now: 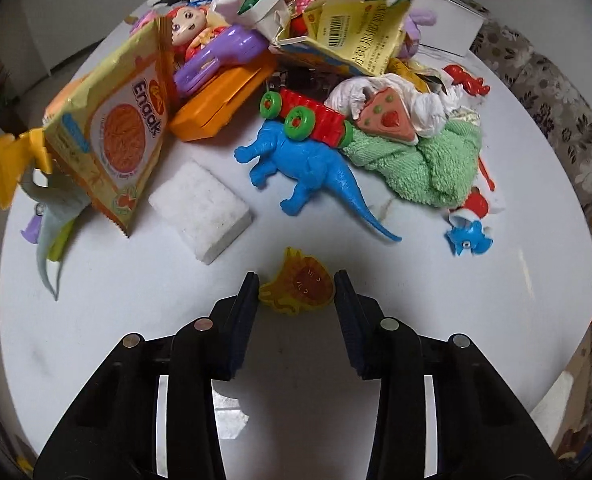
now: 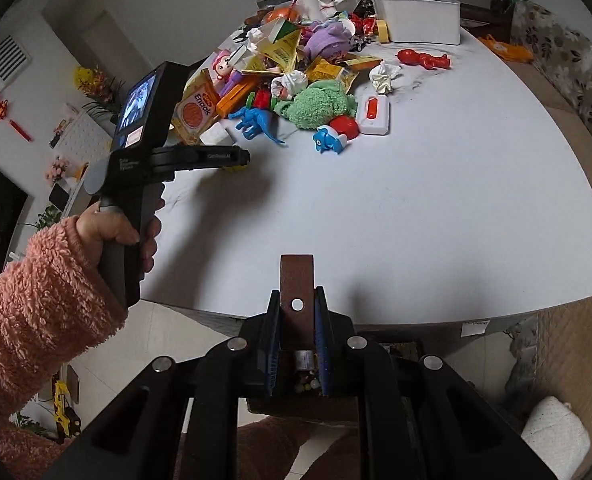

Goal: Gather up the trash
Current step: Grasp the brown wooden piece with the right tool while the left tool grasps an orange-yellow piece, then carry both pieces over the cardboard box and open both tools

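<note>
My left gripper [image 1: 296, 280] is open, low over the white table [image 1: 456, 280], its jaws either side of a small yellow lion-shaped toy [image 1: 302, 286]. Ahead lies a pile with trash in it: an orange Enaak snack wrapper [image 1: 111, 132], a torn yellow carton [image 1: 360, 36], crumpled tissues [image 1: 396, 100]. My right gripper [image 2: 298, 300] is shut on a brown strap handle [image 2: 297, 292] by the table's near edge; what hangs below is mostly hidden. The left gripper's body [image 2: 143, 128] shows in the right wrist view, near the wrapper [image 2: 195, 112].
Toys mix with the trash: a blue dinosaur [image 1: 308, 168], a red wheeled toy [image 1: 308, 112], a green towel [image 1: 424, 164], a white foam block [image 1: 201, 208], an orange case [image 1: 219, 100]. A white box [image 2: 416, 16] and a crumpled tissue [image 2: 384, 76] sit farther back. A floral sofa [image 2: 568, 64] flanks the table.
</note>
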The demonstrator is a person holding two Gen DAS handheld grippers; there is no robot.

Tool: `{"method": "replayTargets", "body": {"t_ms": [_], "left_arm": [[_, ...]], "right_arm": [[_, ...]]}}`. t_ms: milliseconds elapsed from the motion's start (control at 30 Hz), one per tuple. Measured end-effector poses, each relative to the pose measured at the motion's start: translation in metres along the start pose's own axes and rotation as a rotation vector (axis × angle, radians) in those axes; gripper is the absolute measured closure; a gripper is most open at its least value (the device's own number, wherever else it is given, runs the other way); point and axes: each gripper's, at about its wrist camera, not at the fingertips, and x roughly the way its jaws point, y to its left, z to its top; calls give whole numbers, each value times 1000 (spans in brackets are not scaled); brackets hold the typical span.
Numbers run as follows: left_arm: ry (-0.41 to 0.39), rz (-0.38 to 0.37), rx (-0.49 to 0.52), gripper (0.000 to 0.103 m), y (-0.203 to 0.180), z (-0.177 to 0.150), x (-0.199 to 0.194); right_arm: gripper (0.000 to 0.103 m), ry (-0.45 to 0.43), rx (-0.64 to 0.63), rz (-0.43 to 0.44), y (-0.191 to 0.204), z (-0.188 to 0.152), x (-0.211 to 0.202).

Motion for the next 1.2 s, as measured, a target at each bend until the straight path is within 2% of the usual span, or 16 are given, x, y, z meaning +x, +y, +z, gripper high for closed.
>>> {"method": "replayTargets", "body": {"t_ms": [167,267,400,567,700,833,933,967,1000,1033,1100,1133,1200], "left_arm": [[-20,-25,25,65,-2,-18,-26],[-46,-53,28,65,0,-39,-53],[-34,-115,32,65,4,-89,-89],[68,-167,96,65,4,-160,-102],[235,-222,99,65,-1,-216,-63],[389,-220,69,65,-5,-259,19],[470,-228,29,65,-9,-288,82],[495,-209,25,64,-10,-296,101],[539,-173,4,59,-10,-307,126],[577,-152,-23,48,-9,-315,144],[645,-119,-103,35,-2,-332,175],[676,-105,-126,32,0,-340,186],[724,-80,-135,32,2,-350,198]], "right_arm": [[88,1,-29,14,4,5,0],[88,11,-66,33,12,7,3],[88,39,-143,62,28,2,9],[88,123,-281,124,48,-23,22],[88,218,-334,175,46,-57,50],[88,376,-298,132,24,-110,119],[87,438,-260,68,4,-141,167],[76,447,-269,19,-2,-151,184],[59,473,-269,-29,-9,-163,205],[56,492,-259,-47,-14,-168,218],[55,542,-238,-99,-28,-182,247],[54,558,-226,-115,-32,-185,256],[48,564,-204,-136,-40,-189,266]]}}
